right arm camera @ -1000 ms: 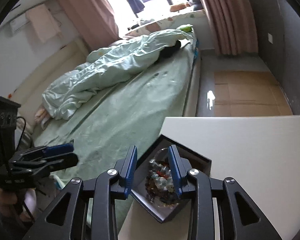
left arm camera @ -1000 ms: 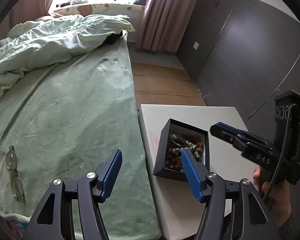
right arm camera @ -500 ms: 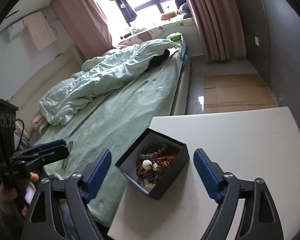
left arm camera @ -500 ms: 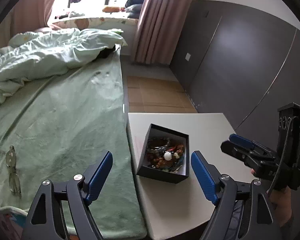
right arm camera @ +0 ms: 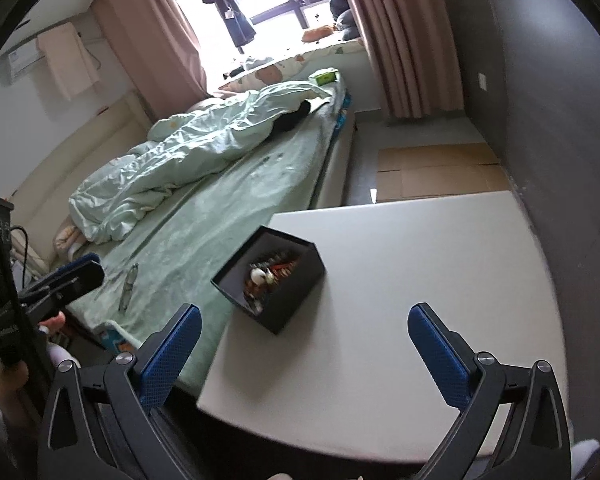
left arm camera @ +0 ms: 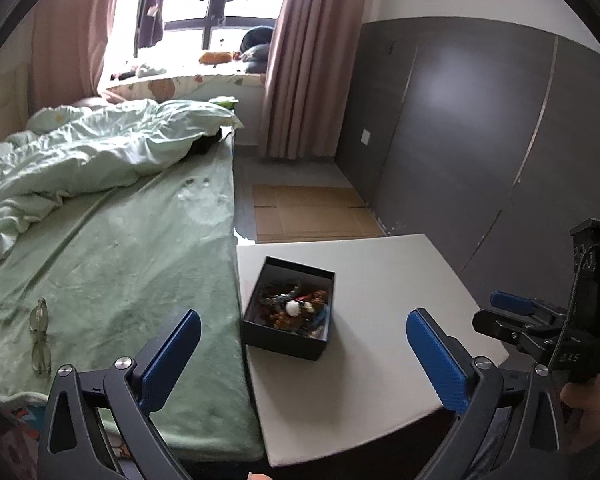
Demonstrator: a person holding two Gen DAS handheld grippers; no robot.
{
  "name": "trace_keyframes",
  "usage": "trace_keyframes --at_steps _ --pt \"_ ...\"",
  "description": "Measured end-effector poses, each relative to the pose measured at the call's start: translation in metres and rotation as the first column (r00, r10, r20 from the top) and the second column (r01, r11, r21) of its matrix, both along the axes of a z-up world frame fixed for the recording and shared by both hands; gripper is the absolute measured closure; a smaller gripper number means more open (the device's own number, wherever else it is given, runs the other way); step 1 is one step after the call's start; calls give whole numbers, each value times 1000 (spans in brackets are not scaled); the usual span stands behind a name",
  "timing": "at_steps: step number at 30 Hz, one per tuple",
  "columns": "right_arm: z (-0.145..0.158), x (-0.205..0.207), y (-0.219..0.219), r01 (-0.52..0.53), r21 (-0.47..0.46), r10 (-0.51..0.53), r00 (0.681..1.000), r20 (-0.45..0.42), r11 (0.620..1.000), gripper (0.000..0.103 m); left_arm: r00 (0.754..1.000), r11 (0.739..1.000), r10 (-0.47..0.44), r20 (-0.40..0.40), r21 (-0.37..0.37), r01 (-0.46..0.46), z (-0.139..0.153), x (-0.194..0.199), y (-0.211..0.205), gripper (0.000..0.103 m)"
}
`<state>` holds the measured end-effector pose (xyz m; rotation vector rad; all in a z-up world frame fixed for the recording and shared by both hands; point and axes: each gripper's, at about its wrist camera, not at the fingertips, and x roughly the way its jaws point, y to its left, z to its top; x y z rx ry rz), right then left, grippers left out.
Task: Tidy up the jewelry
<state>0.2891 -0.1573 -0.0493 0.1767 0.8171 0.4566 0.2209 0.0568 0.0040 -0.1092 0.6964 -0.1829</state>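
Observation:
An open black jewelry box stands on the white table near its left edge, filled with a tangle of bead bracelets and a white bead. It also shows in the right wrist view. My left gripper is wide open and empty, held back above the table's near edge. My right gripper is wide open and empty too, back from the box; it shows at the right of the left wrist view.
A bed with a green sheet and rumpled duvet runs along the table's left side. A pair of glasses lies on the sheet. A dark wall stands right of the table. Cardboard covers the floor beyond.
Both grippers have opened wide and drawn back and up from the box. The right gripper, narrow over the jewelry a second ago, is now empty and away from it.

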Motion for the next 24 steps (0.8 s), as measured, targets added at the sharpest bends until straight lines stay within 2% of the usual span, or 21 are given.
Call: trace_keyframes --at_steps 6,14,24 --pt "11 -33 -23 25 -32 -24 1000 16 999 0 999 1000 3 37 9 -3 7 -33 -16 0" --pt "28 -77 -45 48 -22 -47 997 69 999 0 994 999 41 97 9 -42 18 -81 -25 0" --pt "38 -135 -53 72 -32 -67 989 131 997 0 992 998 59 115 0 -60 12 -133 -28 0"
